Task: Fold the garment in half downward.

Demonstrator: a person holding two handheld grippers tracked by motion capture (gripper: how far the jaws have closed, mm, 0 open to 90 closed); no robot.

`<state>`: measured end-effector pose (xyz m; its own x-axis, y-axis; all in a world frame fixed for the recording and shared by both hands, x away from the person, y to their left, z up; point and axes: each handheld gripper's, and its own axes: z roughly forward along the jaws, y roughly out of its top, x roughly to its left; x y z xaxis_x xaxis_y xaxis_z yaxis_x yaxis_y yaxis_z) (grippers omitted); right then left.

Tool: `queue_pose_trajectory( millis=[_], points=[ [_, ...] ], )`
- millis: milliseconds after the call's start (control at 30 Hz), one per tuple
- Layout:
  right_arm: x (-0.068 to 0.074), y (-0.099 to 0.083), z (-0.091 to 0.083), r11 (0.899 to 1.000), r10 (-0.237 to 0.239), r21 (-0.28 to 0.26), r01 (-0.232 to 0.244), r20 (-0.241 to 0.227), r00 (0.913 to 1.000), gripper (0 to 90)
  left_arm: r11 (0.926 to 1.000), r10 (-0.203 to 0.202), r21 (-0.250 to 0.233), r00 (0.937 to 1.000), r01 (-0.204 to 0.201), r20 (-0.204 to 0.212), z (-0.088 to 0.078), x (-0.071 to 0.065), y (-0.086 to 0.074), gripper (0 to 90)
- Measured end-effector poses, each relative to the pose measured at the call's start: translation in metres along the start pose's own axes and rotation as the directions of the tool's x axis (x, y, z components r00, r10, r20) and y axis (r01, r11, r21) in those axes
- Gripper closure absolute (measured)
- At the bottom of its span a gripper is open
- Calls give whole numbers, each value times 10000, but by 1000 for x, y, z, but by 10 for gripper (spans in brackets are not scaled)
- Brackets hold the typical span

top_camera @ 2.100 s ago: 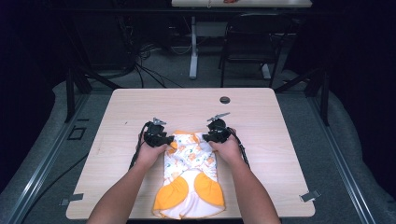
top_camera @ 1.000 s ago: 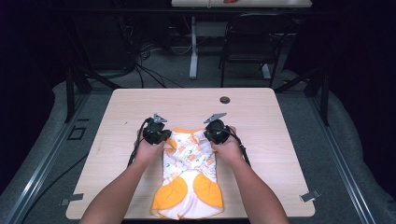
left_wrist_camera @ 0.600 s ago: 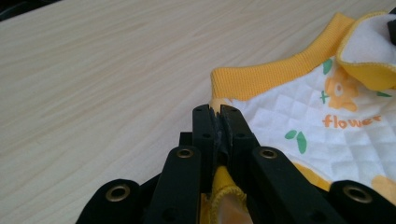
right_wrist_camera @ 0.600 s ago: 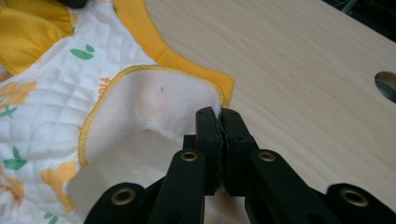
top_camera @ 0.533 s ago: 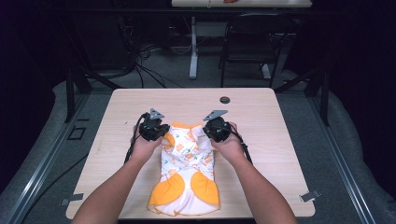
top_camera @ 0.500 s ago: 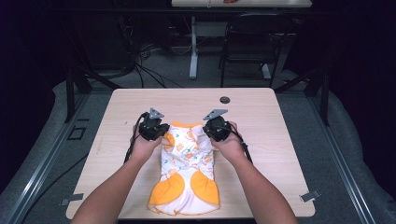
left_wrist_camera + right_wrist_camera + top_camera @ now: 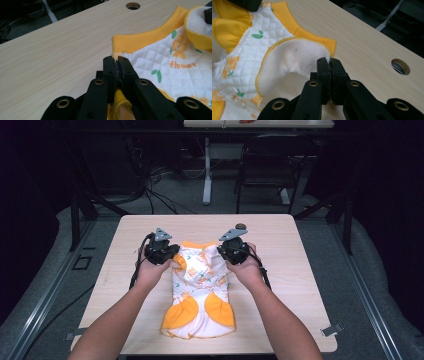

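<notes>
A small white quilted garment (image 7: 200, 285) with orange trim and a flower print lies on the wooden table (image 7: 300, 270), its lower end near the front edge. My left gripper (image 7: 170, 254) is shut on the garment's top left corner (image 7: 115, 57), the orange hem pinched between its jaws. At the top right corner (image 7: 327, 58) my right gripper (image 7: 225, 252) is shut on the cloth, whose white fleecy inside folds open. Both top corners hang lifted off the table while the orange-patched lower part (image 7: 197, 312) still rests on it.
A round cable hole (image 7: 241, 226) sits in the table behind the right gripper (image 7: 400, 66). Bare wood lies to the left and right of the garment. Beyond the table stand a dark chair (image 7: 270, 165) and cables on the floor.
Both grippers have risen with the garment's top corners, moving slightly apart and away from me. The upper part of the garment has lifted and stretched out.
</notes>
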<state>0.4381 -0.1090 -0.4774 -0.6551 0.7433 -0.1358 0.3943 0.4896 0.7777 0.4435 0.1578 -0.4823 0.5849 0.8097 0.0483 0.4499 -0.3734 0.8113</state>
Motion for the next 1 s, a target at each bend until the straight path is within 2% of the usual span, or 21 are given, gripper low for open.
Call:
queue_pose_trajectory(
  millis=[100, 267, 800, 1000],
  points=[
    [-1, 5, -4, 9999, -90, -86, 90, -12, 10000, 872, 9998, 58, -183, 9999, -60, -92, -4, 0, 4, 854],
    [-1, 16, -15, 9983, -250, -520, 255, 105, 9996, 873, 9986, 183, -504, 9997, -189, -135, -14, 1, 12, 855],
    [2, 18, -21, 9966, -563, -588, 570, 130, 9983, 877, 9983, 161, -553, 9998, -166, -89, -16, 2, 12, 859],
    [5, 17, -25, 9957, -658, -653, 663, 105, 9978, 876, 9979, 296, -579, 9996, -294, 27, -21, 0, 12, 861]
  ],
)
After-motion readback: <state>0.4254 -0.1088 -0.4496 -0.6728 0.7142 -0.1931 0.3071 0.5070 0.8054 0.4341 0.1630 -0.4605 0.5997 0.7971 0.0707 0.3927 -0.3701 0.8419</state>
